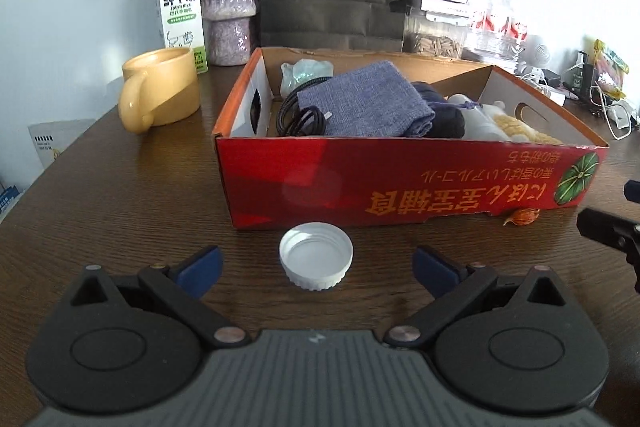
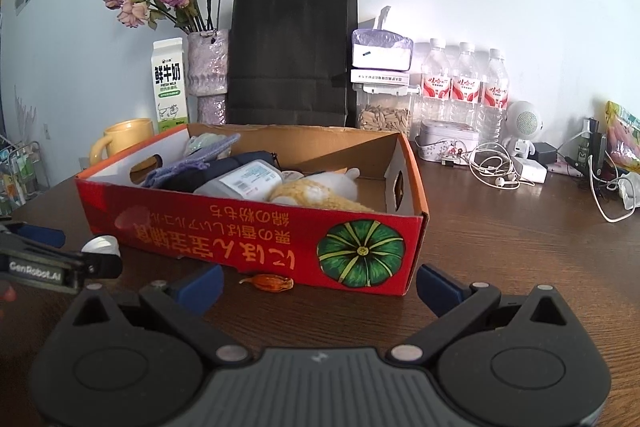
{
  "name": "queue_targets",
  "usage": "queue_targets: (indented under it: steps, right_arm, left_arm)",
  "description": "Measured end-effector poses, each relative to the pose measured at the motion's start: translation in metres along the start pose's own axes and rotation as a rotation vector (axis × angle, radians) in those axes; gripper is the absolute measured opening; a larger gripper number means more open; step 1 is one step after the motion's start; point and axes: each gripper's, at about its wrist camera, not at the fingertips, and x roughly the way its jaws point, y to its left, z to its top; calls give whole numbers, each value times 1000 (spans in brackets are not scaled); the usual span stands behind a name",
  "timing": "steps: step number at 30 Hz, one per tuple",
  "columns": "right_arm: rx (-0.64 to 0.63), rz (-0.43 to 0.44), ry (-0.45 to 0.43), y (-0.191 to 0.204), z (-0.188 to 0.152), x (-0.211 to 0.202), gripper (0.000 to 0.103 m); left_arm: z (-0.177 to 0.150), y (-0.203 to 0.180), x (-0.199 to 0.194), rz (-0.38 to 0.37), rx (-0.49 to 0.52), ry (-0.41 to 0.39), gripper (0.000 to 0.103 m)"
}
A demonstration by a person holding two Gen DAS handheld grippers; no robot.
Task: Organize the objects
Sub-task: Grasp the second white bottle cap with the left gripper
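Lid [image 1: 316, 255] pickup looks like the step in hand: the white lid lies open side up on the worktop [image 1: 140, 203], just before the red box [image 1: 400, 183], between the left gripper [image 1: 316, 267] jaws, spread wide. Next, close on its rim and lift it into the box. The right gripper [image 2: 320, 285] is spread and empty, facing a small orange shell [image 2: 272, 283].

- dark wood table [image 1: 120, 195], grain pretty visible
- red cardboard box [image 1: 400, 183] sitting in the middle
- white bottle cap [image 1: 316, 255] open side up, just in front of the box
- little orange wrapped thing [image 2: 272, 282] right against the box's front
- yellow mug [image 1: 160, 89], milk carton [image 1: 180, 7], vase [image 1: 228, 3] and black paper bag [image 2: 292, 55] toward the back
- water bottles [image 2: 464, 79], tangled earphones [image 2: 496, 171] off to the side
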Motion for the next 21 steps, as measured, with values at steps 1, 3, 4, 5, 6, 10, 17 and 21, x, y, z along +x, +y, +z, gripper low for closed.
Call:
queue_targets:
  steps: [1,3,4,5,6,10,17,21]
  right_arm:
    - [0,2,4,0,-1,1,103]
    - [-3,7,14,1,-1,4,103]
    - [-4,8,19,1,-2,5,103]
    - [-5,9,24,2,-2,7,103]
    - [-7,10,29,2,-3,8,103]
    - [-21,8,47,5,-5,12,103]
    - [-37,16,100,18,-3,26,103]
    - [-26,19,141,28,0,39,99]
  left_arm:
    - [0,0,1,-5,1,2,92]
    - [-1,-1,5,-8,6,11,61]
    - [-1,-2,4,9,13,-8,40]
    - [-2,-1,4,6,9,-14,41]
    - [-2,1,2,-11,-2,-17,40]
    - [-4,2,2,-22,-16,-28,40]
    - [-3,4,-4,-43,-30,-64,40]
    - [-3,6,-6,-60,-39,-75,40]
